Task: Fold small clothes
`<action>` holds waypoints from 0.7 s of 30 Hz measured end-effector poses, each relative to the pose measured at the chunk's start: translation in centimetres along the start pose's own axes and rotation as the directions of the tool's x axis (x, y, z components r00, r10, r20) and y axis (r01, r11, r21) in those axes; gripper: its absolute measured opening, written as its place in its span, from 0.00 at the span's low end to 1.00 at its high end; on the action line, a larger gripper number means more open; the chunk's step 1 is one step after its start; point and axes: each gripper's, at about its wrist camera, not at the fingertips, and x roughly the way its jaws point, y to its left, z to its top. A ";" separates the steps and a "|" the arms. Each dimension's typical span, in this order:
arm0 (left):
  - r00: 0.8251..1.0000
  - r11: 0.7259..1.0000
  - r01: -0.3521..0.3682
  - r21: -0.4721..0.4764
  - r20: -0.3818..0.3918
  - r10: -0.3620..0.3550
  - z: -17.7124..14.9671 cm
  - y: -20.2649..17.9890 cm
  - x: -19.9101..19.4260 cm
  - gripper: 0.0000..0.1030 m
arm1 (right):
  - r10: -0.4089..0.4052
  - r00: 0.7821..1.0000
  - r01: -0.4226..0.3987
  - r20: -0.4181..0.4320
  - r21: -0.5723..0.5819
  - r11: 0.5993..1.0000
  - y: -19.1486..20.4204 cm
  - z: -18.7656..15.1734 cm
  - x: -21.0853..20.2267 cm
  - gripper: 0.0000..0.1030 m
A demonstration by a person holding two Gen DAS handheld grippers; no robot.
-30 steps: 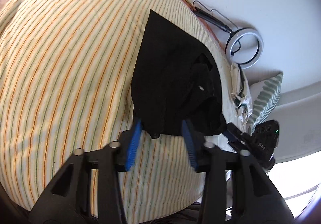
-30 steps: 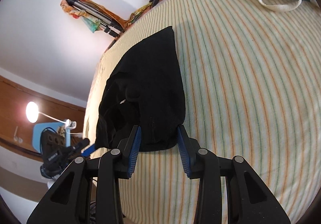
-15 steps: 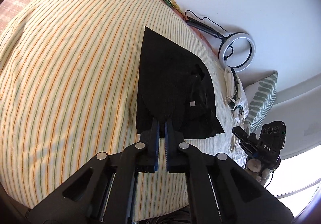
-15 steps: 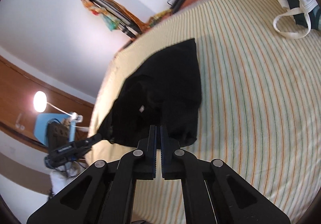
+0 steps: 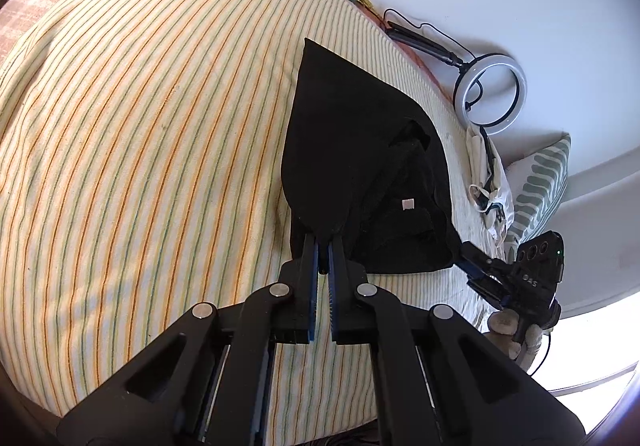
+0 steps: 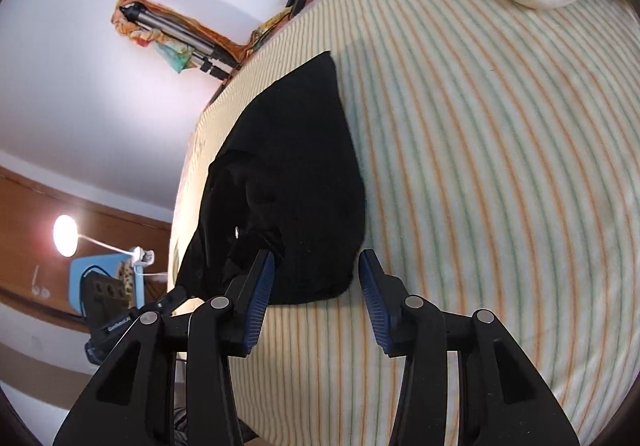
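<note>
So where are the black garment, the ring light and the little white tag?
black garment [image 5: 340,134]: left wrist view, on its flat upper panel.
ring light [image 5: 520,80]: left wrist view, on the ring's right side.
white tag [image 5: 408,203]: left wrist view, on its centre.

The garment [image 5: 352,150] lies on the bed [image 5: 140,126] ahead of the left claw [image 5: 323,242], its near edge between that claw's tips. The ring light [image 5: 490,94] and pillow [image 5: 536,182] sit farther right (off the bed's edge).

The right claw [image 6: 316,266] straddles the garment's near corner.
</note>
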 end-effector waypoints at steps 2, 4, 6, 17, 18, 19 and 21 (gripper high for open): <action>1.000 1.000 0.004 0.007 -0.003 -0.004 0.0 -0.1 -0.1 0.02 | -0.010 1.000 0.010 -0.016 -0.018 1.000 0.2 0.1 -0.1 0.05; 0.999 0.999 0.036 0.011 -0.003 -0.036 0.0 -0.4 -0.8 0.02 | 0.001 1.000 -0.002 -0.025 -0.028 1.000 0.5 0.1 -0.7 0.04; 0.998 0.998 0.056 0.018 0.006 -0.057 0.0 -0.4 -1.8 0.02 | 0.053 0.998 -0.054 -0.027 -0.023 0.998 0.7 0.2 -2.1 0.04; 0.993 0.993 -0.110 0.051 -0.033 0.111 -0.8 1.0 -0.5 0.02 | 0.027 0.996 -0.028 -0.090 -0.011 1.000 -2.4 -1.3 -1.9 0.04; 0.991 0.990 -0.130 0.048 -0.026 0.132 -0.9 1.0 -0.6 0.02 | 0.002 0.996 -0.006 -0.092 -0.041 0.999 -2.1 -1.5 -1.8 0.04; 0.989 0.989 -0.143 0.037 -0.027 0.144 -0.9 1.4 -0.6 0.02 | -0.021 0.996 0.016 -0.091 -0.064 0.998 -1.7 -1.5 -1.7 0.06; 0.988 0.988 -0.154 0.013 -0.029 0.155 -1.0 2.0 -0.8 0.02 | -0.105 0.991 0.094 -0.087 -0.125 0.988 -0.9 -1.5 -1.7 0.08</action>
